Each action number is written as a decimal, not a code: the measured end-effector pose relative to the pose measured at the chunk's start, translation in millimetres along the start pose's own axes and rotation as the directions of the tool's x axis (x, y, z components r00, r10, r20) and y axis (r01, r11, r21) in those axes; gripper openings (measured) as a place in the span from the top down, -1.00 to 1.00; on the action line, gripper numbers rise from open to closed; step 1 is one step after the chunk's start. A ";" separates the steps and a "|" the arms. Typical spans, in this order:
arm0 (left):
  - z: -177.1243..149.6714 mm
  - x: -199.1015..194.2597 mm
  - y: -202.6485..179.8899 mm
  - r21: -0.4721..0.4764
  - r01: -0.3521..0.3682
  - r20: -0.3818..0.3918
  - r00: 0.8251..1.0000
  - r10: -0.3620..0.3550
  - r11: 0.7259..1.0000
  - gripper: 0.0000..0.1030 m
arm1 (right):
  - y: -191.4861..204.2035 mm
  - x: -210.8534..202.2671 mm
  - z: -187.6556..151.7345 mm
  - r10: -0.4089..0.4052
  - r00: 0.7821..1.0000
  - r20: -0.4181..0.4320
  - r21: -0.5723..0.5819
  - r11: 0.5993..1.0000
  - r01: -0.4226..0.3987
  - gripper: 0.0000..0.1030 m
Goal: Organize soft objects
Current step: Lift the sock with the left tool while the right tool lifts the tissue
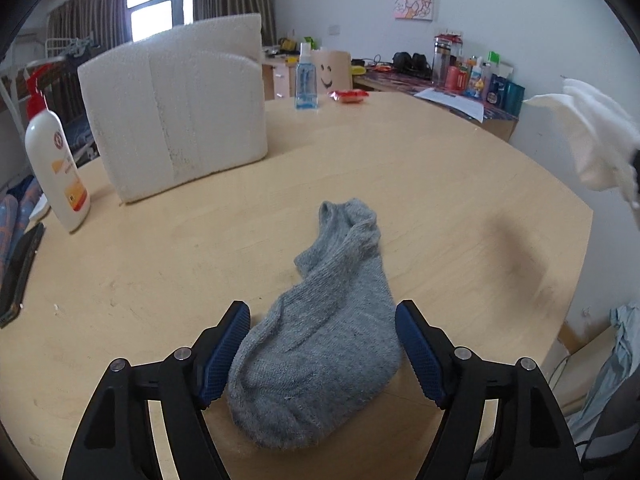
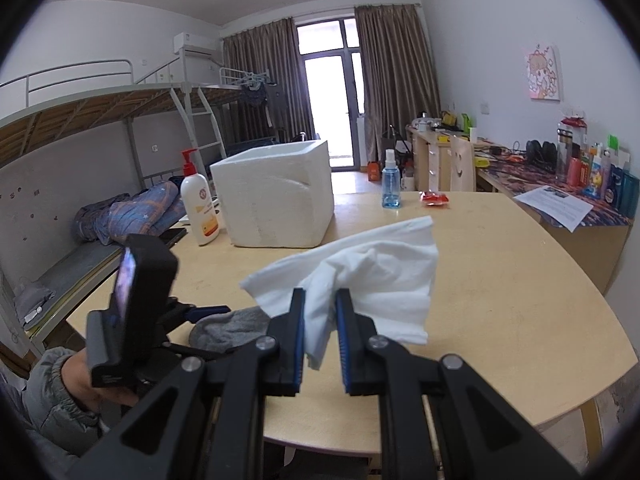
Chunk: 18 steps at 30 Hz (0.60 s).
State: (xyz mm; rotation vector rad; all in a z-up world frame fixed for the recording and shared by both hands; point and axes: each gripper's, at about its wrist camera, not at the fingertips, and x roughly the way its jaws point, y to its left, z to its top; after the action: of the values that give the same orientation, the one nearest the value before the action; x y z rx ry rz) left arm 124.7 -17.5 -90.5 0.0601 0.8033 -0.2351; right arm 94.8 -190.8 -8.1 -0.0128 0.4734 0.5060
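Left claw (image 1: 322, 320) spread wide, straddling sock (image 1: 320, 344) at table's (image 1: 440, 184) near edge. Sock's long axis ran straight away from claw, toe end between pads, cuff farthest. Left clearly nearer; closing should pinch across its width. Right claw (image 2: 320, 300) clamped on white cloth (image 2: 360, 276), held above table. Foam box (image 2: 276, 196) stood open-topped near far left corner: likely destination.

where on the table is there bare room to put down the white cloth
Bare wood lies right of the grey knitted sock, out to the round wooden table's edge, and between the sock and the white foam box. It is crowded at the left edge by the white lotion bottle and behind by the blue spray bottle.
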 end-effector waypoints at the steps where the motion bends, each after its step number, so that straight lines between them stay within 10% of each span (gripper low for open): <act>1: -1.0 0.8 0.3 -0.003 0.005 -0.003 1.000 -0.005 1.000 -0.33 | -0.9 -0.4 -0.6 0.002 1.000 0.001 -0.001 1.000 -0.002 0.66; 7: -3.4 -2.3 -2.8 -0.001 0.019 0.006 1.000 -0.019 1.000 0.01 | 1.1 -5.9 -5.2 0.015 1.000 0.009 -0.005 1.000 -0.015 0.66; 10: -3.8 -5.3 -6.4 -0.014 0.047 0.006 0.999 -0.047 0.999 0.65 | 2.7 -10.5 -6.9 0.021 1.000 0.018 -0.005 1.000 -0.020 0.66; 18: -18.1 -34.5 -6.5 -0.025 0.034 0.109 0.994 -0.031 0.999 0.76 | 7.2 -16.2 -11.2 0.036 0.999 0.031 -0.012 0.999 -0.035 0.66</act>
State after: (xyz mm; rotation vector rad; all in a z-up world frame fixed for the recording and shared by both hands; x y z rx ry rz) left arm 87.3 -14.8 -78.0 0.0091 0.6990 -0.2562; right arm 74.2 -193.4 -10.3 -0.0080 0.4411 0.5430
